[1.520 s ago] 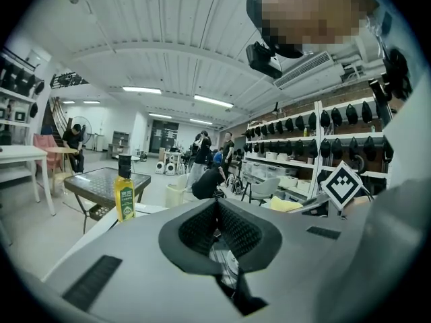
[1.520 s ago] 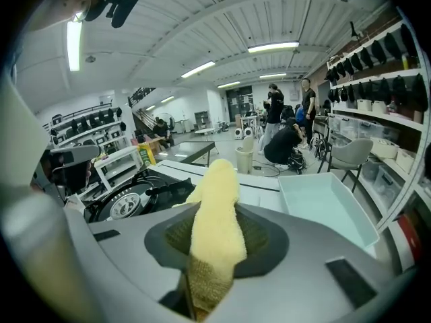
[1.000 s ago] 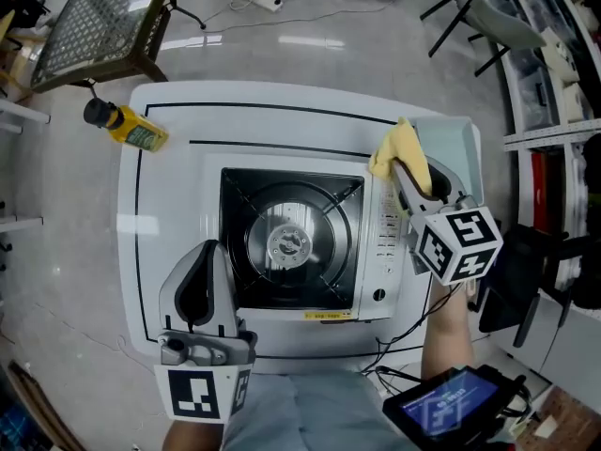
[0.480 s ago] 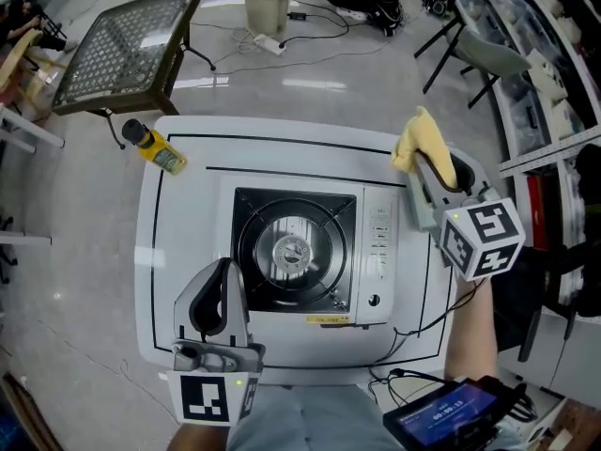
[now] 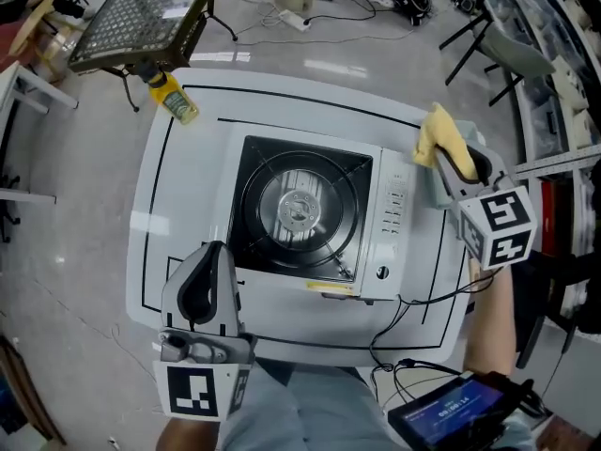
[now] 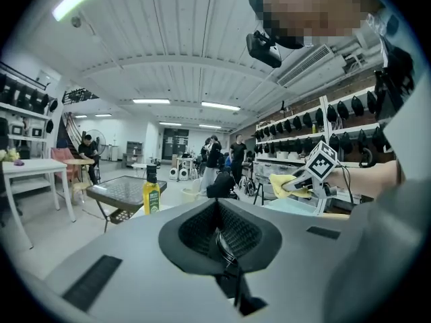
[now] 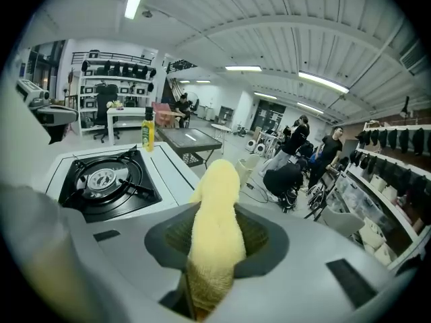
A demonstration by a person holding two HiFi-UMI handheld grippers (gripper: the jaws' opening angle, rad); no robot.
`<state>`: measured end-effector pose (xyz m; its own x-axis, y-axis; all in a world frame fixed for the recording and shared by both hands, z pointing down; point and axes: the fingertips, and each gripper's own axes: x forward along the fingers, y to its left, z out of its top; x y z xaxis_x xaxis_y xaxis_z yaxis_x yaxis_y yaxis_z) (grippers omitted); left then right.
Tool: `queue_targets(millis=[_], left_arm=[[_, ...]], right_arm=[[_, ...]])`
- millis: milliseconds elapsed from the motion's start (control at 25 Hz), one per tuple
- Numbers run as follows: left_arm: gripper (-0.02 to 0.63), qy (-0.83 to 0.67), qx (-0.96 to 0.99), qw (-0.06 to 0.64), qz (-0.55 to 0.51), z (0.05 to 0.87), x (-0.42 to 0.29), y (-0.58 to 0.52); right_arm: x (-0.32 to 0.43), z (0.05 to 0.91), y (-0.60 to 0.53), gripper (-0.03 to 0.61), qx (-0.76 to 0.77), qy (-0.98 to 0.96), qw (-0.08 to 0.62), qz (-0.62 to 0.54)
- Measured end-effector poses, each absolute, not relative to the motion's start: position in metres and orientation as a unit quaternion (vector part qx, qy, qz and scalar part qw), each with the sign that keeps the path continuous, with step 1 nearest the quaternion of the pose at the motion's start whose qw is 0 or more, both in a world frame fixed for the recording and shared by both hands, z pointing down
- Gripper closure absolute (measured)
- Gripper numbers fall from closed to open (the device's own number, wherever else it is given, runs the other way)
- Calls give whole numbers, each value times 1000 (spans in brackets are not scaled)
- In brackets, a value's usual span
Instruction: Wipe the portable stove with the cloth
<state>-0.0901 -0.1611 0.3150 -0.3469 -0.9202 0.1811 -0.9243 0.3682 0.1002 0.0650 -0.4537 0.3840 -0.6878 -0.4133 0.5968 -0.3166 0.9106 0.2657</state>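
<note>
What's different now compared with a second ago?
The right gripper has lifted, carrying the yellow cloth slightly out past the right edge of the portable stove. The left gripper drew back a little from its near-left corner. Nothing grasped or released: cloth still clamped, left jaws shut, empty. Stove and bottle unmoved.
</note>
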Motion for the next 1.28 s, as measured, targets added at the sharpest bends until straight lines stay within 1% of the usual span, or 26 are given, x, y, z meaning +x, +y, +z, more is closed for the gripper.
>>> queue_targets(millis=[80, 200, 400, 560, 800, 960, 1280], left_arm=[[597, -824, 558, 99, 17, 316, -90, -157], [596, -823, 556, 111, 36, 328, -90, -147], [595, -808, 579, 112, 8, 331, -101, -153], [595, -800, 588, 121, 7, 339, -115, -150], [595, -800, 584, 134, 6, 352, -141, -144], [596, -805, 572, 156, 22, 366, -155, -133], [595, -807, 569, 156, 2, 365, -171, -132]], right_arm=[[70, 390, -454, 452, 204, -913, 346, -72], [76, 401, -451, 453, 212, -903, 364, -81], [75, 407, -453, 453, 232, -879, 399, -118], [62, 418, -451, 453, 227, -866, 427, -131], [28, 430, -445, 453, 209, -866, 436, -125], [8, 435, -440, 453, 196, -867, 441, -124], [-21, 434, -430, 453, 174, -870, 443, -127]])
